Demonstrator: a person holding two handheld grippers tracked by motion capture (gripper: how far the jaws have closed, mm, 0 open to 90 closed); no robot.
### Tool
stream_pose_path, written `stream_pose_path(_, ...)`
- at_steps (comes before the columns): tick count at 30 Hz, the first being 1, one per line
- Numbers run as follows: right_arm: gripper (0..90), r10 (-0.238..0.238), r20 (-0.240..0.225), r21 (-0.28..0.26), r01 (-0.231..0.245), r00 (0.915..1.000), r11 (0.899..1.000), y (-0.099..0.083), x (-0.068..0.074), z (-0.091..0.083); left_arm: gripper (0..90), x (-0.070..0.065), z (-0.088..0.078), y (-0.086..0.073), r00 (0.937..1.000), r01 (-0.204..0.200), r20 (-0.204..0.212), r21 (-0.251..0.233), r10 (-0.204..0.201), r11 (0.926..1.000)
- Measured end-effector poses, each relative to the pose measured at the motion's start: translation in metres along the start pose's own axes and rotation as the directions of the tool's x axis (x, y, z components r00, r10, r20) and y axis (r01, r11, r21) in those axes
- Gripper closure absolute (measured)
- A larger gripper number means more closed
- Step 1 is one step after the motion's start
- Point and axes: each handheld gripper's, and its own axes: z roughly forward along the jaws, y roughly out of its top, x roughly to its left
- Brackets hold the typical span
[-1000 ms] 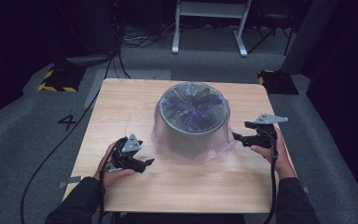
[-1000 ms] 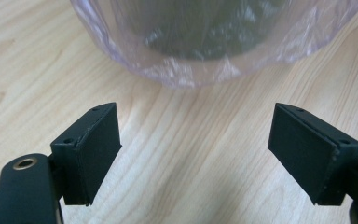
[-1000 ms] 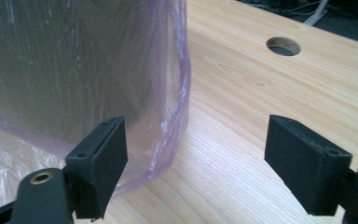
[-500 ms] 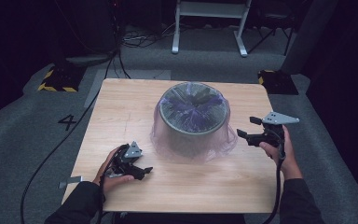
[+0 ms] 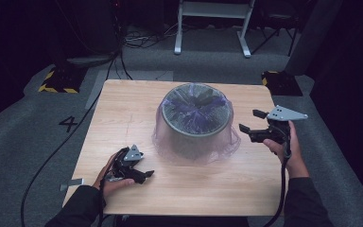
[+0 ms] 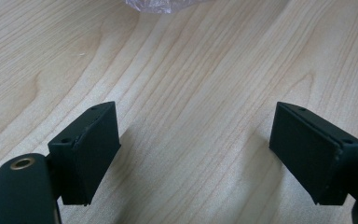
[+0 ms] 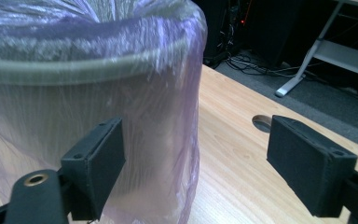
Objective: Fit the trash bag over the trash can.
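Overhead light falls bright on the worktop; surrounding floor dim, far background near black. Soft shadows under the jaws. Glare on the plastic bag. High view grainy; near jaws slightly soft.

- Grey bin draped in purple plastic bag, mid tabletop.
- Left hand-held gripper low on the wood, open.
- Right hand-held gripper beside bin, raised, open.
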Motion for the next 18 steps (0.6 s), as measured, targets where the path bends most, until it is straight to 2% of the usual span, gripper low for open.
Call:
stream_pose_path(8, 19.6, -0.021, -0.003, -0.015, 0.020, 0.9998, 1.000, 0.020, 0.008, 0.002, 16.9, 0.000, 0.000, 0.000, 1.0000, -0.010, 0.002, -0.002, 0.010, 1.0000)
stream_pose_path(18, 19.7, -0.070, -0.013, -0.009, 0.070, 0.9975, 0.998, 0.054, 0.024, 0.013, 16.9, 0.000, 0.000, 0.000, 0.9999, -0.010, 0.003, -0.003, 0.010, 0.9999)
